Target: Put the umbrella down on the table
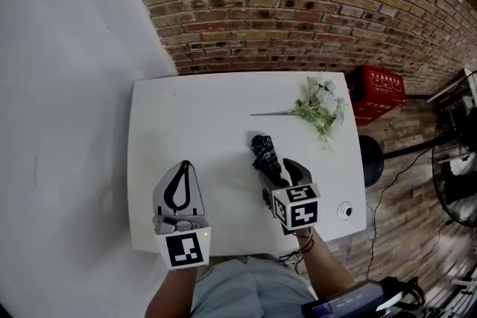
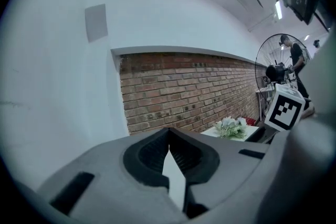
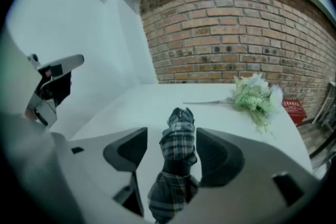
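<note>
Right gripper view shows the folded dark plaid fabric umbrella (image 3: 179, 140) lying loose between the right hand-held gripper's (image 3: 172, 136) spread jaws; the head view hides that gap. Left hand-held gripper (image 2: 169, 131) pressed together, empty, over the smooth white tabletop (image 1: 201, 123).

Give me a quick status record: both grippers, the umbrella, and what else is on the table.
left gripper: shut, empty, above near edge of table
right gripper: open, umbrella between jaws, not clamped
umbrella: folded, plaid, appears to lie on the table
also on table: flowers at far right; small round object at near right corner
</note>
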Demonstrator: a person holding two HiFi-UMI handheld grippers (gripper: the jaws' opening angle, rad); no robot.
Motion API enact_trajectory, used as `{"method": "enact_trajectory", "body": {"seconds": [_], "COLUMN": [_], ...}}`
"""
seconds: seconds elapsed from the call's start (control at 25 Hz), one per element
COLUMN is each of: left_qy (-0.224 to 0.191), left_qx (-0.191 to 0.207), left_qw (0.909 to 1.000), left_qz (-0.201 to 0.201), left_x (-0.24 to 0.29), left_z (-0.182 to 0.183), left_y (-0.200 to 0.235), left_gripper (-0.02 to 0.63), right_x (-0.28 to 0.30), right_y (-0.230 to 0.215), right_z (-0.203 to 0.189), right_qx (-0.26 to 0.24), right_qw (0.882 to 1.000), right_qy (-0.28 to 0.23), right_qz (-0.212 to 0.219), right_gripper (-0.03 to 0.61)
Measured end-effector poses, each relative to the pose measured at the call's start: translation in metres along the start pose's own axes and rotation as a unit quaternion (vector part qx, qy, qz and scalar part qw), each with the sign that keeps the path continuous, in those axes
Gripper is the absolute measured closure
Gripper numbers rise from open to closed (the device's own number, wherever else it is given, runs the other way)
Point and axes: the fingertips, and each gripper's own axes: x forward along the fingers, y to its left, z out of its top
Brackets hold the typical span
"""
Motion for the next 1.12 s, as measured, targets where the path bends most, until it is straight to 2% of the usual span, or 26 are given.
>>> {"method": "enact_trajectory", "body": {"seconds": [0.12,0.16,0.2,0.28,0.36,0.4,0.56,0.76,0.92,1.12], "left_qy": [-0.019,-0.025,-0.031,-0.048,-0.067,-0.075,-0.105,-0.117,-0.118,-0.117], "left_qx": [-0.005,-0.004,-0.001,0.002,0.002,0.002,0.005,0.024,0.033,0.038], "left_qw": [0.9998,0.9997,0.9995,0.9988,0.9977,0.9972,0.9944,0.9928,0.9924,0.9923], "left_qz": [0.002,0.001,-0.001,-0.003,-0.001,0.0,0.006,0.013,0.015,0.015], "left_x": [-0.014,-0.018,-0.022,-0.03,-0.04,-0.045,-0.062,-0.079,-0.082,-0.086], "left_z": [0.022,0.031,0.041,0.061,0.079,0.087,0.114,0.126,0.126,0.125], "left_y": [-0.006,-0.009,-0.013,-0.02,-0.026,-0.027,-0.033,-0.042,-0.045,-0.049], "left_gripper": [0.607,0.607,0.607,0.607,0.607,0.607,0.607,0.607,0.607,0.607], "right_x": [-0.036,-0.049,-0.063,-0.09,-0.115,-0.126,-0.157,-0.182,-0.192,-0.195], "right_y": [0.009,0.015,0.022,0.036,0.047,0.053,0.067,0.063,0.067,0.07], "right_z": [0.037,0.05,0.062,0.085,0.102,0.11,0.126,0.129,0.132,0.131], "right_qx": [-0.015,-0.027,-0.043,-0.074,-0.097,-0.111,-0.147,-0.122,-0.128,-0.132], "right_qw": [0.997,0.994,0.99,0.981,0.97,0.964,0.947,0.944,0.938,0.939], "right_qy": [-0.074,-0.102,-0.129,-0.179,-0.223,-0.241,-0.285,-0.306,-0.32,-0.318], "right_qz": [0.009,0.015,0.021,0.028,0.024,0.02,0.005,0.016,0.021,0.018], "right_gripper": [0.326,0.366,0.43,0.469,0.555,0.572,0.574,0.574,0.574,0.575]}}
